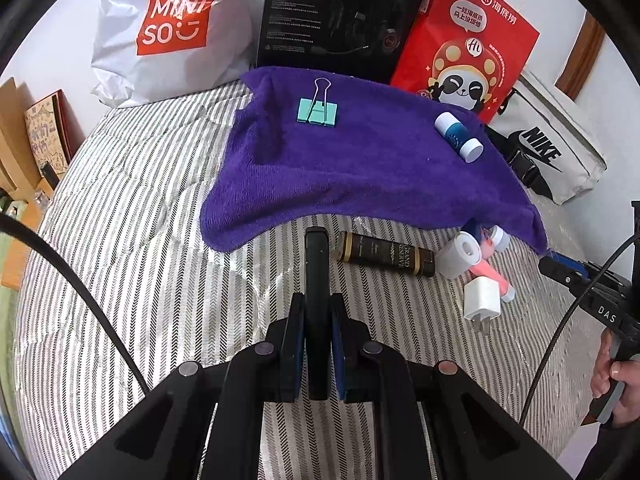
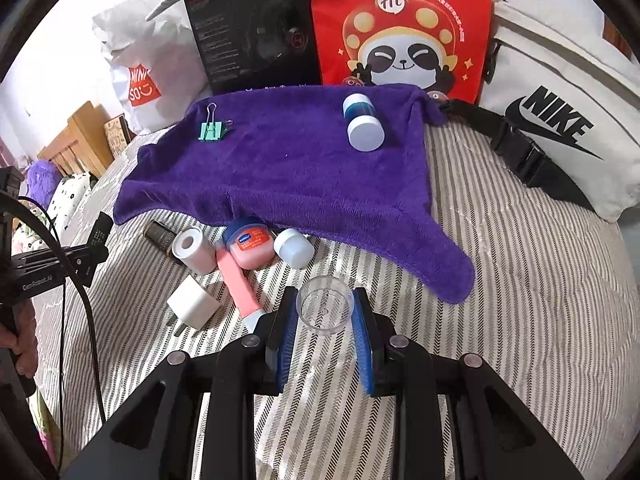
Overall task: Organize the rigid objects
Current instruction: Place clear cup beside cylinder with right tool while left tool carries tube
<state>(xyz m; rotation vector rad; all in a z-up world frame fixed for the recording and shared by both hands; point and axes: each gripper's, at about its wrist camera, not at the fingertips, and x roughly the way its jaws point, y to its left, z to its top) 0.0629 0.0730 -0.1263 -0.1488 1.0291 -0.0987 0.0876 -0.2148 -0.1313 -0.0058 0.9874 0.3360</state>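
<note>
- The left gripper [image 1: 317, 316] was closed on one flat black bar-shaped object [image 1: 317, 280], which stood out forward between its fingers [image 1: 291, 344] above the striped bedspread [image 1: 140, 240].
- The right gripper [image 2: 325, 316] was clamped around one clear plastic cup [image 2: 325, 308], its open mouth facing the camera, with a blue-padded finger pressed to each side.
- One purple terry towel [image 2: 288, 176] lay spread across the far part of the bed, and two things rested on it: one mint-green binder clip with wire handles [image 2: 211, 130] toward its left, and one white-capped blue cylindrical bottle [image 2: 362, 120] lying on its side toward its right.
- Off the towel's near edge, six loose items clustered on the bedspread: one dark brown cylindrical tube with gold lettering [image 1: 384, 254], one small white paper roll [image 2: 194, 250], one pink round Vaseline jar with a blue lid [image 2: 249, 246], one small white jar [image 2: 295, 247], one pink stick-shaped tube [image 2: 238, 284] and one white cube-shaped plug adapter [image 2: 192, 306].
- The paper roll, pink tube and Vaseline jar touched one another; the adapter sat just beside the tube.
- Four things stood along the back: one white Miniso bag [image 1: 168, 28], one black Hecate box [image 1: 340, 12], one red panda-print bag [image 2: 400, 24] and one white Nike bag [image 2: 560, 120].
</note>
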